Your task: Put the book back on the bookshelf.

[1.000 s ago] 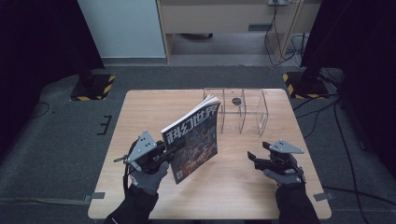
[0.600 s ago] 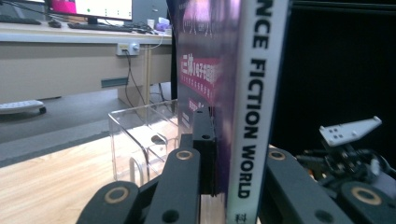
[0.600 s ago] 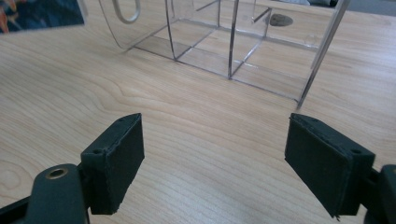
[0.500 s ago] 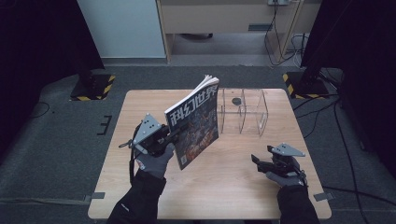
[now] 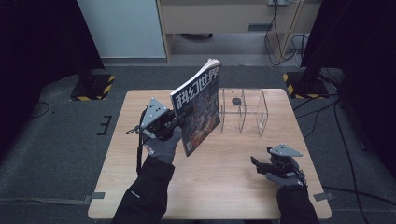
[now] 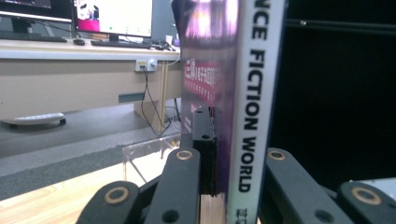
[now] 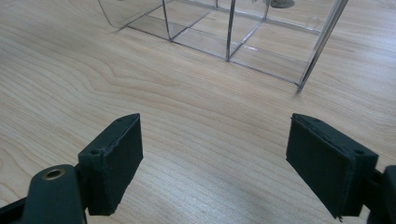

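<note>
Two grippers: one in each gloved hand, both over a wooden table [image 5: 140,186].
Left gripper [image 5: 180,119]: raised above the left middle of the table, its jaws clamped on the lower spine edge of a magazine [image 5: 198,109].
Left gripper view: the left gripper's own jaws rise on either side of the magazine's white spine [image 6: 252,93], which stands upright between them and reads "FICTION WORLD".
Magazine: held clear of the table, standing tall and tilted, its cover facing the person and its pages fanning slightly at the top.
Right gripper [image 5: 257,164]: low at the table's near right corner, jaws spread wide with nothing between them.
Right gripper view: the two black pads [image 7: 114,161] stand well apart above bare wood.
Clear box [image 5: 243,109]: a see-through divided organiser resting on the far right of the table, just beside the magazine.
Small dark object [image 5: 236,101]: lies in or behind the box; cannot tell which.
</note>
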